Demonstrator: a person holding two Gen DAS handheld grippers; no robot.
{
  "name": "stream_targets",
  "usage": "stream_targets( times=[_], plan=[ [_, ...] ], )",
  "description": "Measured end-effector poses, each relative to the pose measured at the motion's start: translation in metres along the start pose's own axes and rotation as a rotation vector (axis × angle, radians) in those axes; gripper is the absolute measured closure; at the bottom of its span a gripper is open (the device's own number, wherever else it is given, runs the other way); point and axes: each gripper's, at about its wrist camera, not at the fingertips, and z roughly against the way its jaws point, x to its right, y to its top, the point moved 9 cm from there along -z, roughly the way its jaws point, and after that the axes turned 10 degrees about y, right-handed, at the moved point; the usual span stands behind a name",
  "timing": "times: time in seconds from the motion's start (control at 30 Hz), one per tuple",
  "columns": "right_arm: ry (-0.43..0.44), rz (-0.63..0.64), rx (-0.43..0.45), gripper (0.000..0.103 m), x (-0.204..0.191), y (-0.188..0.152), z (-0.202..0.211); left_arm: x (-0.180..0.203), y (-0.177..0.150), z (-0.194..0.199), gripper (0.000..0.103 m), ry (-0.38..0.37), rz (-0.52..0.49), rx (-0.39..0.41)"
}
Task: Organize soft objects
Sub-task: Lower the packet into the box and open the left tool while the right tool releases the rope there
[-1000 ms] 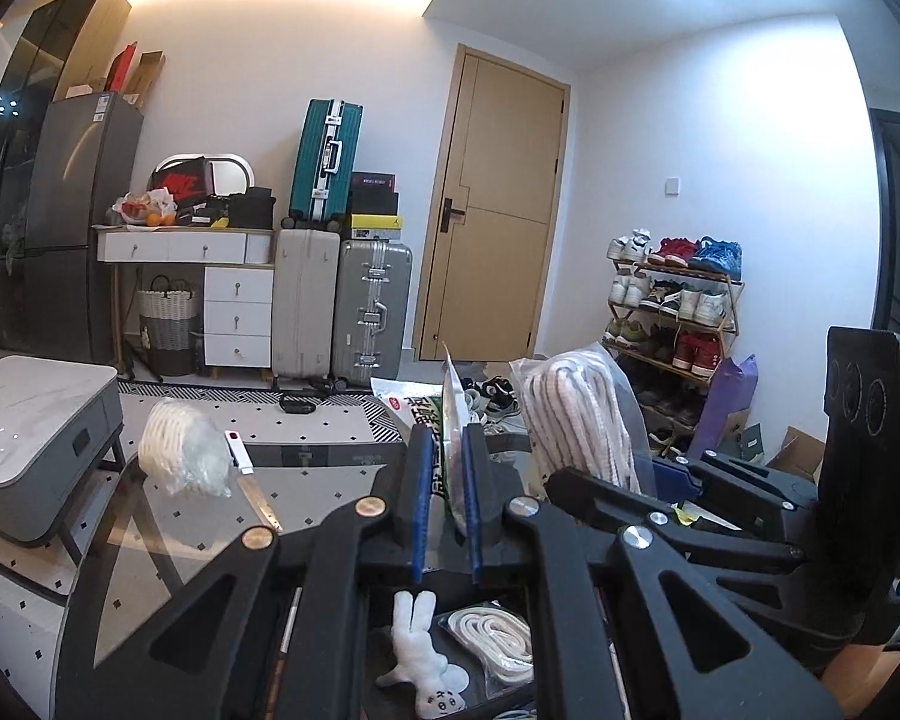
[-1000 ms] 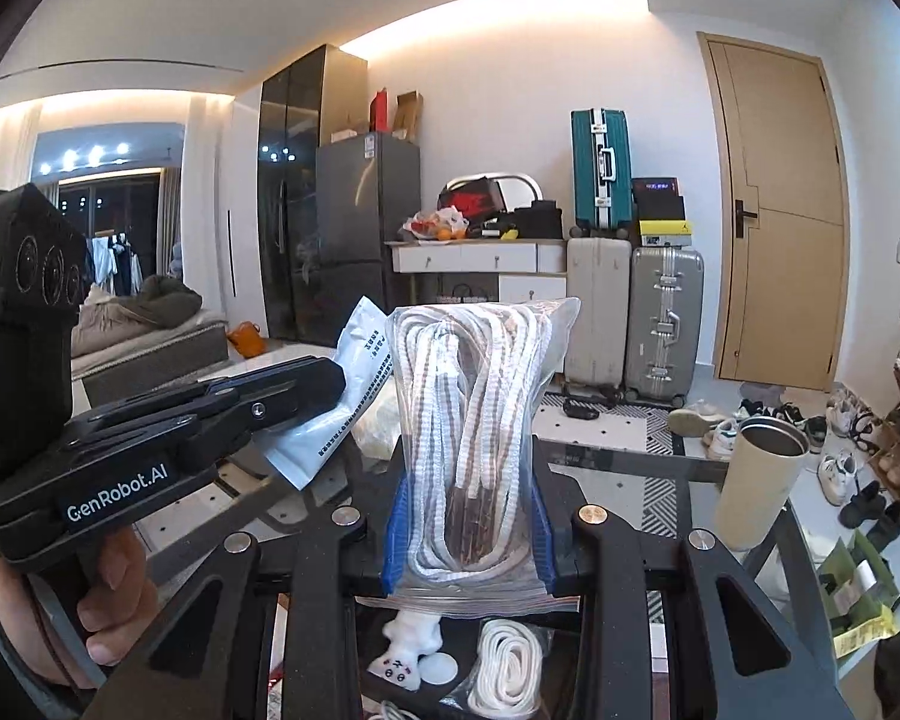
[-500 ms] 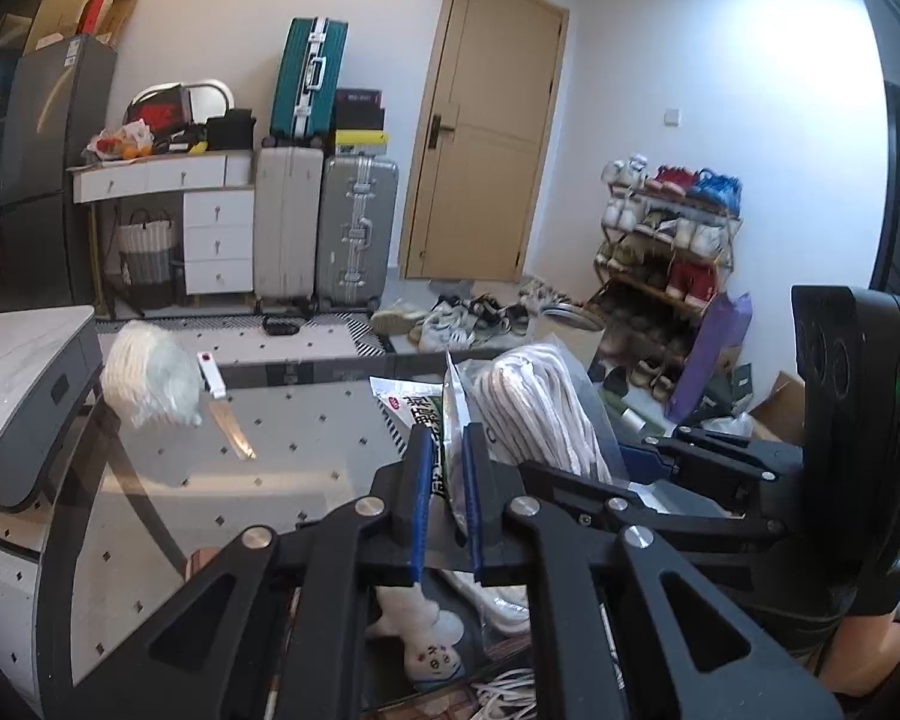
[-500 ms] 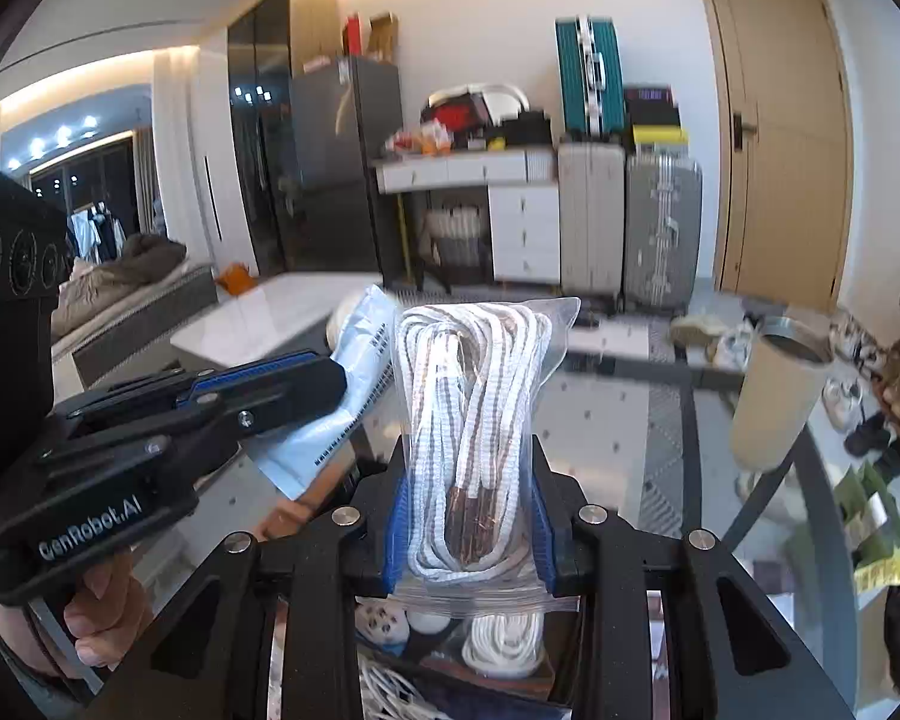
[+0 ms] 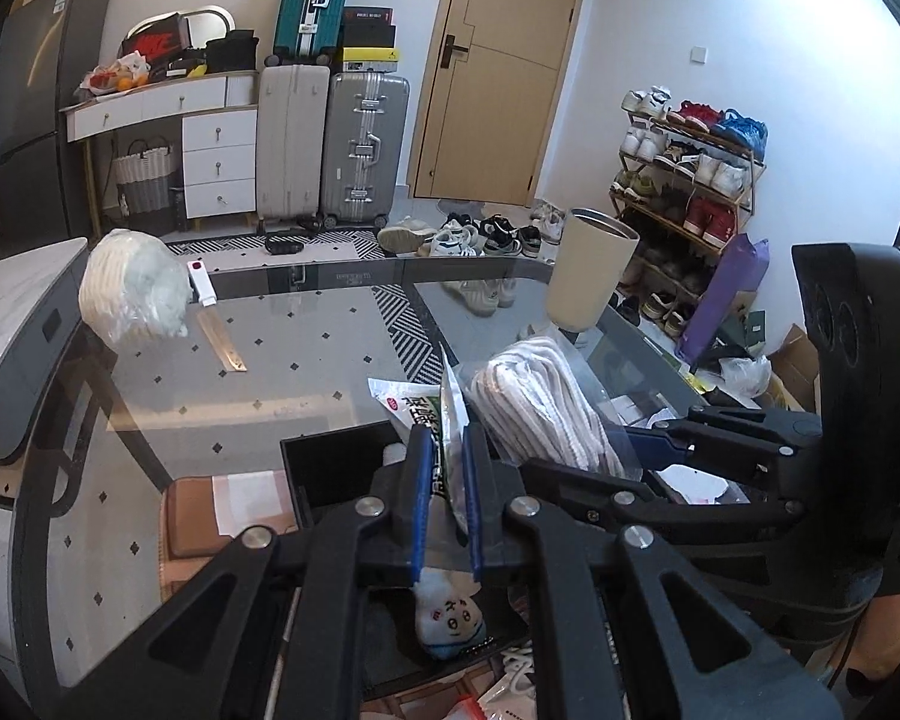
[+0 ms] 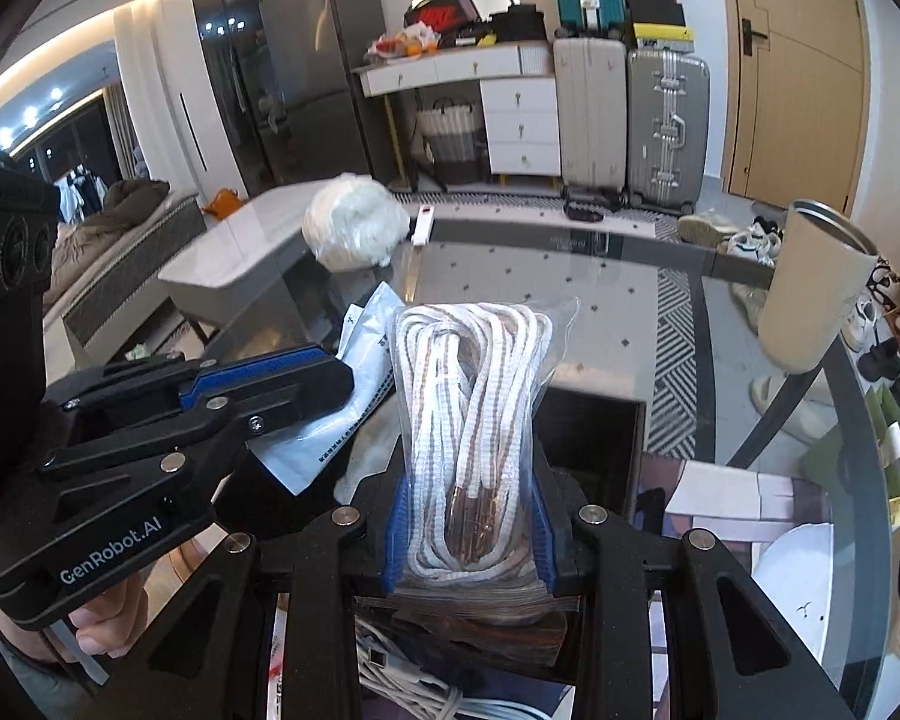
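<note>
My left gripper (image 5: 446, 459) is shut on a thin white packet with green print (image 5: 435, 414), held edge-up over a black box (image 5: 330, 468). Seen from the right wrist, the left gripper (image 6: 336, 375) and its packet (image 6: 360, 372) hang just left of my right gripper (image 6: 471, 519). That one is shut on a clear bag of white-and-brown cord (image 6: 471, 414), also above the black box (image 6: 600, 438). In the left wrist view the right gripper (image 5: 645, 438) and cord bag (image 5: 540, 408) sit at the right. A small white plush toy (image 5: 450, 618) lies in the box.
The glass table (image 5: 270, 372) carries a beige tumbler (image 5: 591, 276) at the far right, a clear bag of white stuffing (image 5: 132, 294) at the far left, and a brass ruler (image 5: 222, 342). Papers and white cables (image 6: 402, 684) lie under the glass.
Both grippers have sunk and tipped downward toward the table and black box, still holding the packet and the cord bag. The plush toy now sits closer beneath the left fingers.
</note>
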Motion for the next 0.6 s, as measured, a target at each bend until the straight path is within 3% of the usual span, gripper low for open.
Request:
stream_targets(
  times=[0.33, 0.6],
  plan=[
    [0.006, -0.046, -0.097, 0.070, 0.008, -0.017, -0.021, 0.002, -0.016, -0.016, 0.095, 0.020, -0.025, -0.086],
    [0.000, -0.050, -0.089, 0.068, 0.009, -0.015, -0.016, 0.004, -0.017, -0.016, 0.094, 0.017, -0.026, -0.094]
  ],
)
